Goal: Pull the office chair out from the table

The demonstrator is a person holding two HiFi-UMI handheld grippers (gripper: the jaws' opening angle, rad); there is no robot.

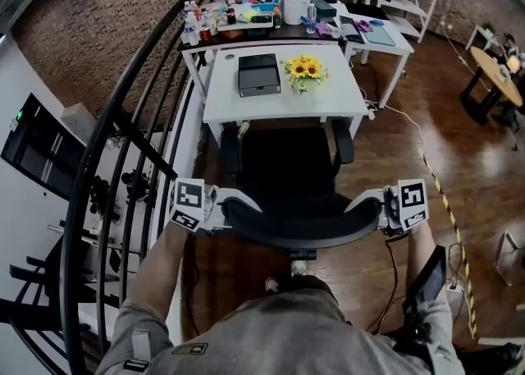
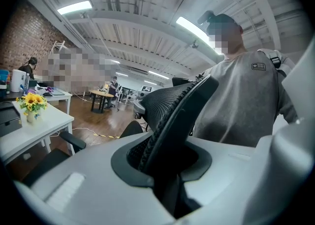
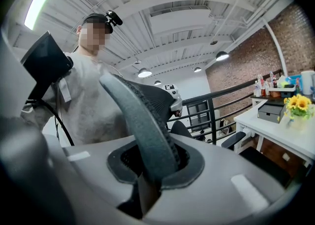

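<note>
A black office chair (image 1: pixel 287 185) stands in front of a white table (image 1: pixel 328 102), its seat clear of the table edge and its armrests just below it. The curved mesh backrest (image 1: pixel 303 226) runs across the head view between both grippers. My left gripper (image 1: pixel 220 211) is shut on the backrest's left end, and the mesh edge (image 2: pixel 170 120) sits pinched between its jaws in the left gripper view. My right gripper (image 1: pixel 384 211) is shut on the right end, where the backrest rim (image 3: pixel 142 135) fills the jaw gap.
On the table lie a dark box (image 1: pixel 258 74) and a vase of sunflowers (image 1: pixel 304 70). A black stair railing (image 1: pixel 123 144) curves close along the left. Yellow-black floor tape (image 1: pixel 447 209) runs on the right. A cluttered desk (image 1: pixel 246 16) and a seated person are behind.
</note>
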